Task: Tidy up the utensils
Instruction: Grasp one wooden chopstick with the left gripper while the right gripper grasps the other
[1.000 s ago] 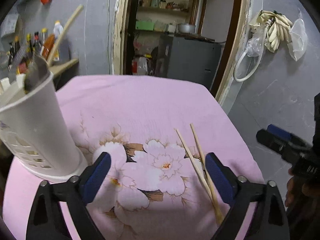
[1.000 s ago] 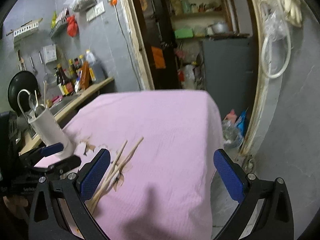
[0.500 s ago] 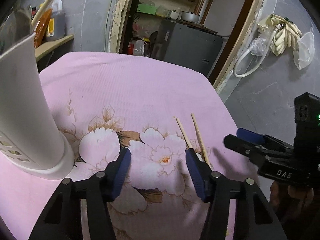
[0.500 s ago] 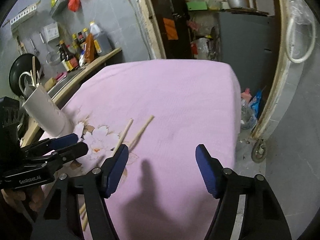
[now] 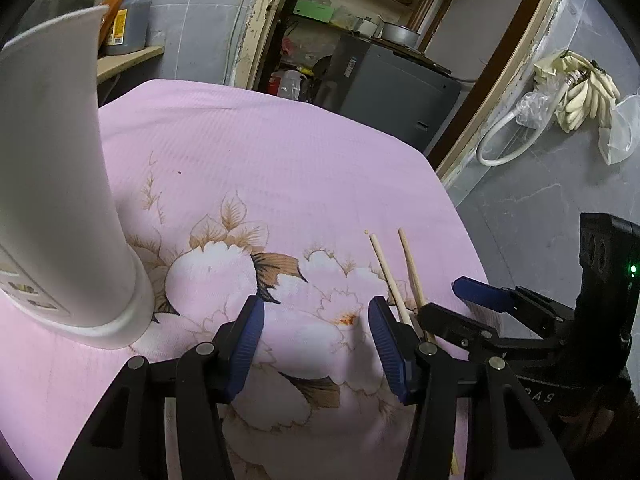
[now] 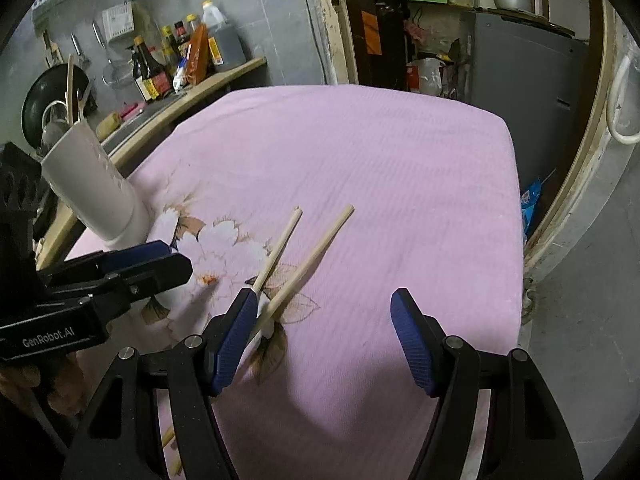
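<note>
Right now two wooden chopsticks (image 6: 304, 256) lie side by side on the pink floral tablecloth (image 6: 380, 168), their far tips splayed slightly apart, well clear of the white utensil holder (image 6: 96, 184) that stands at the cloth's left edge with utensils already in it. Both tools have just been narrowing; neither pinches anything. The right gripper (image 6: 324, 332) stands half spread, its left pad just beside the near ends of the sticks, which lie outside its gap. The left gripper (image 5: 316, 332) is likewise half spread over the printed flower, with the chopsticks just off its right pad.

My worry is the crowding: the two grippers sit close together around the same sticks, so a careless close could knock one tool into the other. Thin round sticks may roll on soft cloth, and a squeeze on only one would leave its mate behind or flick it toward the table edge
</note>
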